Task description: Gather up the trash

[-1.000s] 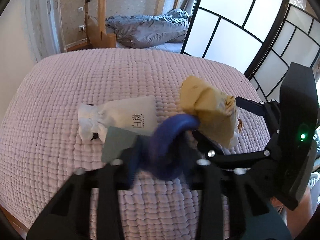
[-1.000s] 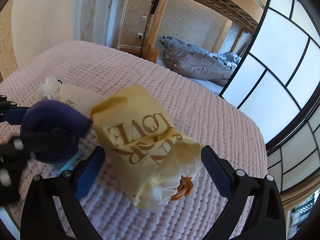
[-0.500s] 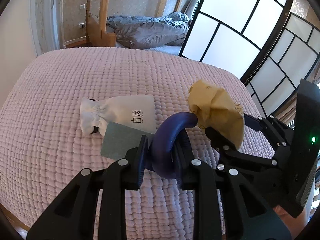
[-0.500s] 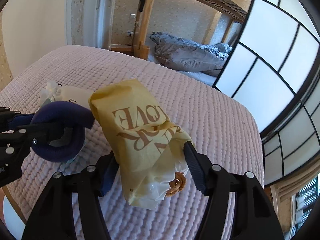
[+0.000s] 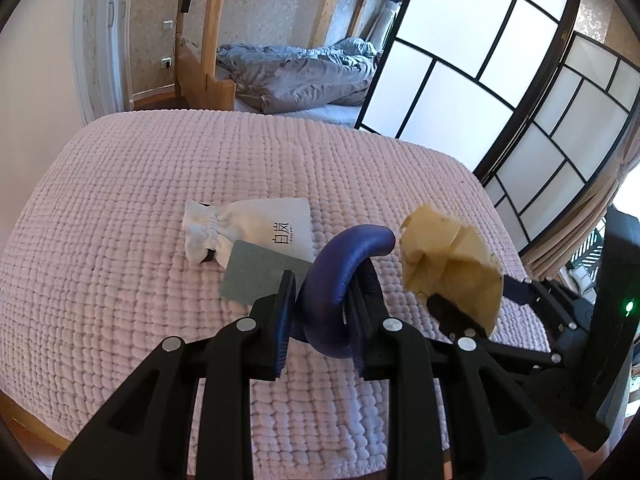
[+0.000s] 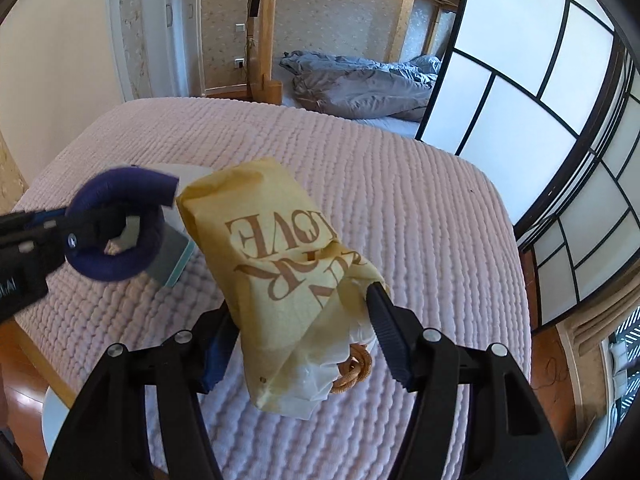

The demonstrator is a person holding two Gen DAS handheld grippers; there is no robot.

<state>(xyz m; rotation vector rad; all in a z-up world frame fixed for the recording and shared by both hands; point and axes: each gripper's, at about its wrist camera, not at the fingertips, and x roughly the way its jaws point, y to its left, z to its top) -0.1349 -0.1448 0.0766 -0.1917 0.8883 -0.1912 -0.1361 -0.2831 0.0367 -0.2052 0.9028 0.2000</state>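
Note:
My left gripper [image 5: 326, 296] is shut on a curved dark-blue padded band [image 5: 344, 264] and holds it above the pink bed [image 5: 120, 208]. The band also shows in the right wrist view [image 6: 120, 220]. My right gripper [image 6: 300, 312] is shut on a yellow printed bag [image 6: 276, 256] with a brown cord at its mouth, lifted off the bed. The bag also shows at the right of the left wrist view [image 5: 452, 268]. A white drawstring pouch [image 5: 248, 228] and a grey-green card [image 5: 260, 276] lie on the bed behind the band.
A black-framed paper screen [image 5: 480, 80] stands to the right of the bed. A wooden bunk bed with a grey duvet [image 5: 296, 76] is behind it. Wood floor and a white round object [image 6: 56, 412] lie at the bed's near left corner.
My right gripper closed on the yellow bag and lifted it. Both grippers rose and pulled back from the bed. The left gripper kept its hold on the blue band.

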